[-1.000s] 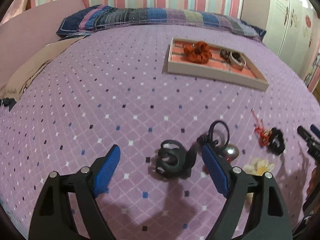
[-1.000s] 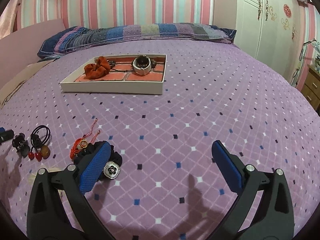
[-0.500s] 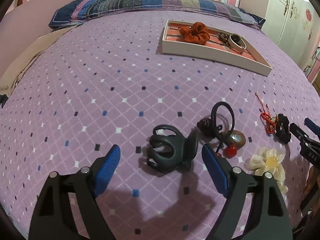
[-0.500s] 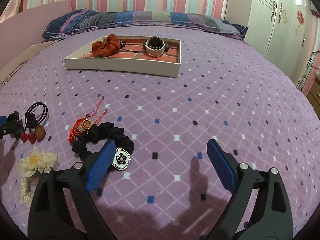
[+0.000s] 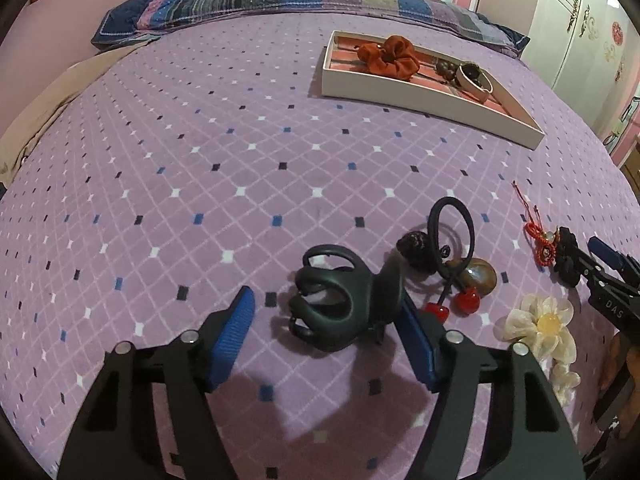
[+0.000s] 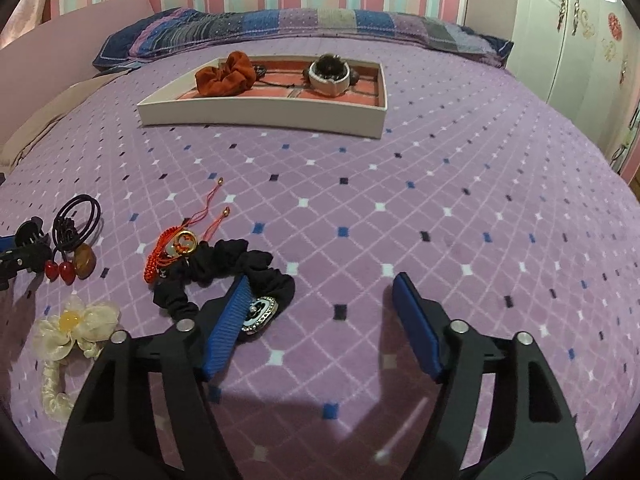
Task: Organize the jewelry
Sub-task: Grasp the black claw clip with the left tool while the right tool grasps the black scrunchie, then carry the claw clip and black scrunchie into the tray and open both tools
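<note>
Pick-up step being carried out on bed (image 5: 200,140). Left tool (image 5: 324,324), unclenched, jaws just closing, being set around black claw clip (image 5: 340,304). Right tool (image 6: 320,312), also closing and empty, being placed beside black scrunchie (image 6: 224,268). Next: squeeze needed, then carry to tray (image 5: 420,94).

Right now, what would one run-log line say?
left gripper: jaws closing around black claw clip | right gripper: closing beside black scrunchie | neither gripped

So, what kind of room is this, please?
Most likely a bedroom. The work surface is a bed with a purple diamond-patterned bedspread, a striped pillow lies at its head, and a white decorated wardrobe stands beside it.
</note>
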{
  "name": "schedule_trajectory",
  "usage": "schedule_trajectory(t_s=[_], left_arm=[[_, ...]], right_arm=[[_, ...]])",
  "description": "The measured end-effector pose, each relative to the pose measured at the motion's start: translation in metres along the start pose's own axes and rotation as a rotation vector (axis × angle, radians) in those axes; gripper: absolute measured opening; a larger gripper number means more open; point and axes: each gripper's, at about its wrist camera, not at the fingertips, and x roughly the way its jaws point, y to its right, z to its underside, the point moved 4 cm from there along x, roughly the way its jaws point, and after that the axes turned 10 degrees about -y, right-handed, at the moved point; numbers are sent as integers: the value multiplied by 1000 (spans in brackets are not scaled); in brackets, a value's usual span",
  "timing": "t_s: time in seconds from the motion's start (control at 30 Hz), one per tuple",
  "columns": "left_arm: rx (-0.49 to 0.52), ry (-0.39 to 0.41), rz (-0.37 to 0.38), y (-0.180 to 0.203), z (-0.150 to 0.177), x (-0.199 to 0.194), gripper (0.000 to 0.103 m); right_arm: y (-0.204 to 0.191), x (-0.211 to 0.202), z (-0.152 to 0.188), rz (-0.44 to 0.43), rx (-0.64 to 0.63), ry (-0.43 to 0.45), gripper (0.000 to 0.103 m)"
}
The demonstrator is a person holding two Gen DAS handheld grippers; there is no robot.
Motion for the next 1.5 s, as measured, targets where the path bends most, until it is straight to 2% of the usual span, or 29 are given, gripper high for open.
schedule_trajectory(t_s=[0.1, 0.23, 0.37, 0.4, 0.6, 0.93, 1.23, 1.5], left_arm=[[3, 5, 11, 0, -1, -1, 59], [14, 5, 37, 3, -1, -1, 46], [17, 4, 44, 4, -1, -1, 45], [15, 4, 48, 4, -1, -1, 45], [11, 7, 55, 3, -1, -2, 45], [-20, 35, 60, -8, -3, -11, 45], [-38, 74, 61, -16, -7, -25, 45], [-40, 79, 62, -16, -8, -27, 45]], right_arm=[[0, 1, -1, -12, -2, 0, 64], [0, 0, -1, -16, -9, 1, 45], [4, -2, -2, -10, -1, 5, 22], [6, -2, -2, -7, 4, 5, 20], [18, -6, -3, 25, 25, 15, 16], [42, -23, -6, 28, 97, 76, 14], [43, -37, -9, 12, 99, 131, 13], [41, -40, -8, 8, 97, 131, 13]])
